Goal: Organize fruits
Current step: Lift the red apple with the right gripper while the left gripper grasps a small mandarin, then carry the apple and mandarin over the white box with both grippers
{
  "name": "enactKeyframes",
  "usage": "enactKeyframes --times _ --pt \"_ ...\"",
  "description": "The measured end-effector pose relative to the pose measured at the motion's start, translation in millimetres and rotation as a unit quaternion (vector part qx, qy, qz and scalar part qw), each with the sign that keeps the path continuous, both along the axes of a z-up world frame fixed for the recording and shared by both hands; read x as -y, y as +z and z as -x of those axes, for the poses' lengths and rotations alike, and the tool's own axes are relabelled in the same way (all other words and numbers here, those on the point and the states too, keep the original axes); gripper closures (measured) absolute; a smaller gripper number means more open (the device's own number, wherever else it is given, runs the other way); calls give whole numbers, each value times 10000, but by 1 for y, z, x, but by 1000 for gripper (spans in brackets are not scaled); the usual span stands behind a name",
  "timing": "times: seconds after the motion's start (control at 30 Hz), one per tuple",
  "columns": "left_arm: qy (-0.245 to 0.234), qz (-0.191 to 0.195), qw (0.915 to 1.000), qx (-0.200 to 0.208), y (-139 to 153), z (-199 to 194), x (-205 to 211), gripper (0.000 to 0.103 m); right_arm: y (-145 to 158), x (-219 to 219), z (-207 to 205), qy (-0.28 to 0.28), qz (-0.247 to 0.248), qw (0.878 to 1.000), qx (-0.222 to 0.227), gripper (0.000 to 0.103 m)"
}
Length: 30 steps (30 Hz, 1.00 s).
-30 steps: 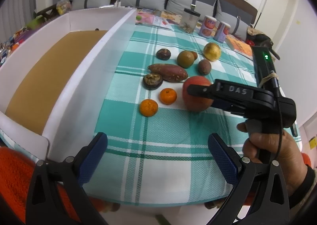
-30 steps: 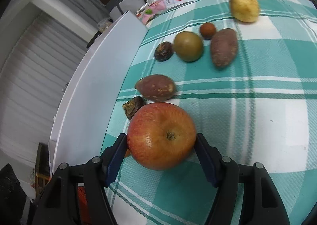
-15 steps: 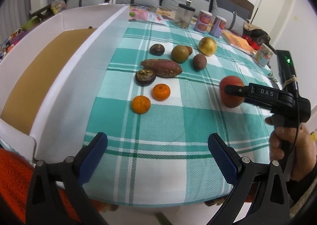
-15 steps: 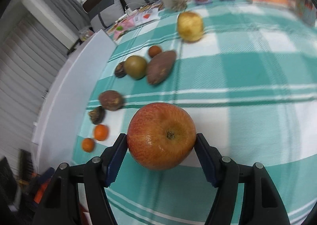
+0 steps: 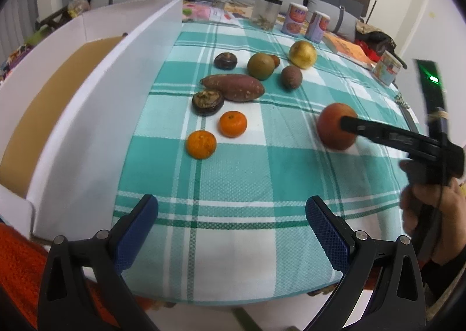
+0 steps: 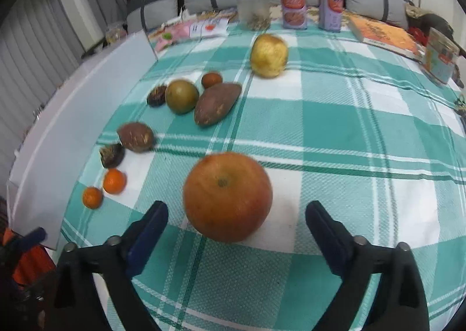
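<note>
Red-orange skin marks the apple [image 6: 227, 195], which sits on the checked cloth [image 6: 335, 133] of the worktop, between the fingers of the right hand-held gripper [image 6: 236, 221] but not held by them. The jaws of this gripper stand wide apart, with a gap on each side of the apple, a bigger gap on the right one. From the left wrist view the apple [image 5: 336, 130] lies well to the right of the two mandarins [image 5: 217, 134], alone on a white square, and the far finger covers part of it.

The left hand-held gripper [image 5: 231, 223] hangs over the near edge of the worktop, also spread open and with nothing inside.

The main danger, as I judge it, is that the apple rolls. It is round and heavy, and no object stands beside it to stop it. If the right gripper pulls back with a small sideways move, a finger can push the fruit and send it toward the right edge of the worktop, beyond the apple. The picture is a little blurred, so the hand seems to be in motion, and this makes a touch more possible.

The sweet potato [image 5: 233, 87], the green fruit [image 5: 260, 66] and the yellow fruit [image 5: 303, 54] lie behind the mandarins, and the white box [image 5: 96, 104] stands to their left, far from the apple.
</note>
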<state>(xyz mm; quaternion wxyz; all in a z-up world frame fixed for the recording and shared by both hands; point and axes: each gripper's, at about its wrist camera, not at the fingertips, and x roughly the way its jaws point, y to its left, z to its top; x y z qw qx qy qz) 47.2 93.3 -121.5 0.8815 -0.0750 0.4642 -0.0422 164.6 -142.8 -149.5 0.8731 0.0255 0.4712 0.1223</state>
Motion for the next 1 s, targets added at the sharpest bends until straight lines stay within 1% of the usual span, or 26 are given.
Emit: enactKeyframes --times 0.1,0.17,0.2,0.27,0.3,0.37,0.47,0.5,0.57,0.6,0.63,0.7,0.77,0.8,0.83,0.93,1.0 --pt "64 111 9999 54 0 -13 -6 2 10 19 12 -279 -148 9994 152 5" --pt "67 116 9999 84 -3 -28 -6 2 12 31 20 -463 -226 9984 221 5" --pt "29 29 10000 81 -6 -38 -3 3 13 37 24 -551 -268 9978 242 5" --pt "-71 -370 9993 27 -14 -57 7 3 14 45 31 -650 -358 9969 266 5" --pt "-86 -481 9988 12 -17 -63 9 3 14 46 33 -668 -380 9967 267 5" --pt "-56 -550 9985 -44 -25 -69 7 3 15 48 36 -670 -398 9966 272 5" --pt "-46 -506 9987 -21 -31 -70 0 4 16 53 41 -663 -416 9964 324 5" --pt "-87 -527 9986 43 -32 -69 -2 6 16 56 42 -676 -442 9962 327 5" --pt "-190 -609 9978 156 -32 -69 -5 18 14 60 41 -728 -498 9957 288 5" --pt "-234 -618 9977 153 -33 -70 -6 33 12 63 39 -766 -531 9953 247 5" --pt "-278 -604 9977 95 -36 -73 -8 42 11 65 39 -785 -551 9952 220 5" --pt "-310 -550 9980 -31 -43 -76 -13 45 9 65 38 -805 -566 9950 178 5" --pt "-351 -610 9975 30 -47 -75 -12 49 9 63 38 -775 -548 9953 184 5" --pt "-415 -678 9968 65 -46 -73 -10 68 10 61 38 -727 -532 9958 186 5" --pt "-463 -690 9965 80 -46 -72 -8 74 11 59 38 -674 -522 9962 185 5" --pt "-466 -597 9971 106 -40 -68 -4 76 16 53 33 -493 -446 9976 176 5" --pt "-418 -503 9978 80 -37 -66 -2 76 16 43 24 -176 -316 9993 46 4"
